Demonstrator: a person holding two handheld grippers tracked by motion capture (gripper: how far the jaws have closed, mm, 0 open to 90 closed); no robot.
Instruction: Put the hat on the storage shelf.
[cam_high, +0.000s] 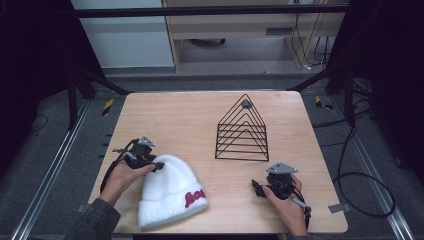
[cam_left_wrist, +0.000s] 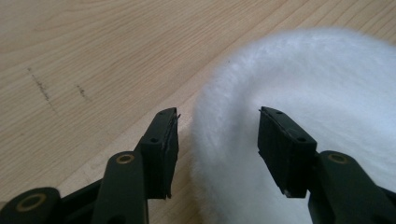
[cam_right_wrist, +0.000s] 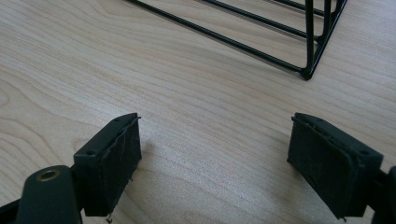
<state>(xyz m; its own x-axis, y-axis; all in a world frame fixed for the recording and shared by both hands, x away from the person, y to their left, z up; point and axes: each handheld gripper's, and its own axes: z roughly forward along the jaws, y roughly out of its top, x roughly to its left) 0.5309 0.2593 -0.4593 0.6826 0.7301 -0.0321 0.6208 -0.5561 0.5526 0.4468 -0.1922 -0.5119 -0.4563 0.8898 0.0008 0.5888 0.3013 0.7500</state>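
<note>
A fluffy white knit hat (cam_high: 170, 192) with red lettering on its cuff lies flat at the table's front left. My left gripper (cam_high: 159, 165) is at the hat's rounded top edge. In the left gripper view the hat (cam_left_wrist: 303, 79) bulges between the jaws of the left gripper (cam_left_wrist: 217, 140); a thin gap shows at the left pad, so the jaws stand open around it. My right gripper (cam_high: 256, 186) rests low over bare wood at the front right. In its own view the right gripper (cam_right_wrist: 215, 154) is wide open with nothing between its pads.
A black wire rack (cam_high: 242, 131) of nested triangles stands right of the table's middle; its near corner (cam_right_wrist: 309, 37) lies ahead of the right gripper. The wooden table (cam_high: 175, 115) ends in dark floor, metal rails and cables on all sides.
</note>
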